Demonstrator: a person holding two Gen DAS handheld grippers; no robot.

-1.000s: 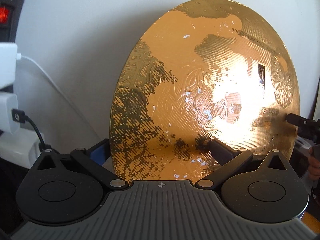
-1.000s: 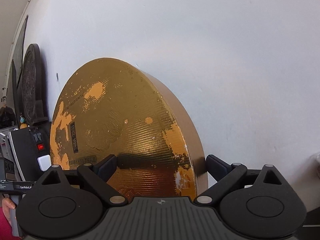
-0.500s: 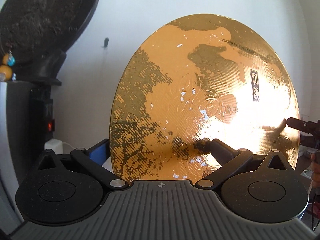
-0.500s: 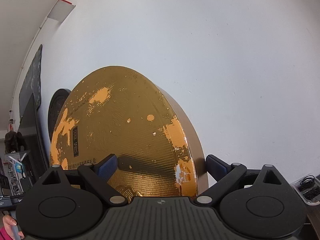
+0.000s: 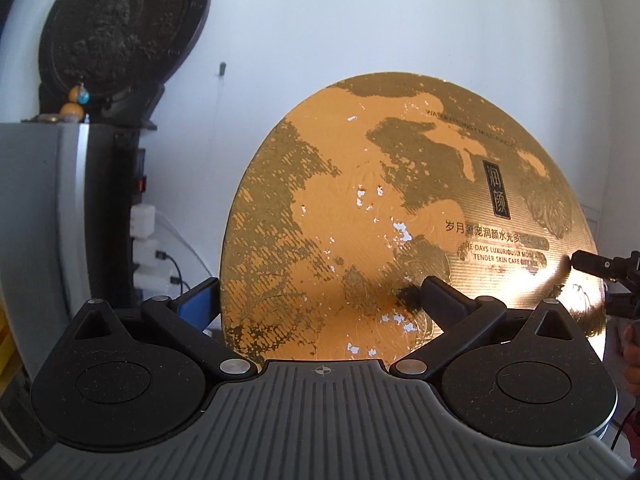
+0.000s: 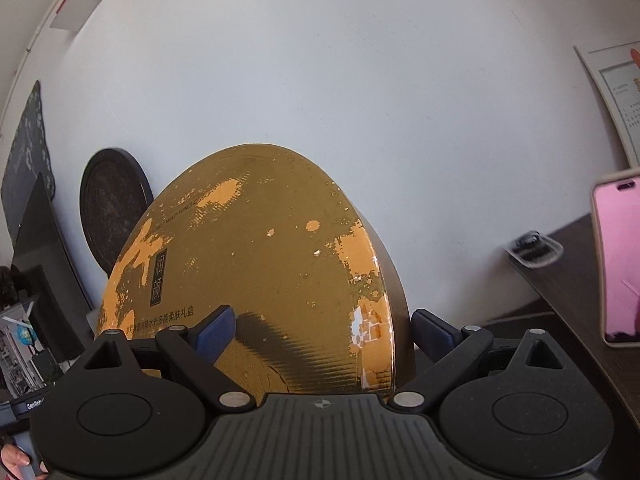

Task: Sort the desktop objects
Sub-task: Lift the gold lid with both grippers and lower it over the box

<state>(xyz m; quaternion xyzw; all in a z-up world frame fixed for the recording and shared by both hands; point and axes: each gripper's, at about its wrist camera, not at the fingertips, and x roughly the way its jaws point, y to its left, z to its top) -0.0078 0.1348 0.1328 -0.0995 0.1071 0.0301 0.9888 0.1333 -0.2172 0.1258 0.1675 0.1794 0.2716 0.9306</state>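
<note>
Round gold gift box [image 5: 384, 236] held on edge between two claws, in front of a white wall [image 5: 360, 20].

Lid face worn, orange patches under flaked gold foil; dark vertical label with two Chinese characters, a row of Chinese text below, then "THE DAYS LUXURIOUSLY" and "TENDER SKIN CARE", partly lost in glare. Left claw [image 5: 320, 296] clamped across box thickness at lower left rim, one finger before the face, one behind. Right claw [image 6: 324, 330] spread wide, straddling opposite rim, one finger each side; pad contact not clear. Beyond: dark round carved plaque [image 5: 120, 36] on grey cabinet [image 5: 48, 220], white plugs [image 5: 144, 220] with cables. At right: pink phone [image 6: 618, 260], dark table [image 6: 560, 292], framed document [image 6: 616, 96].
</note>
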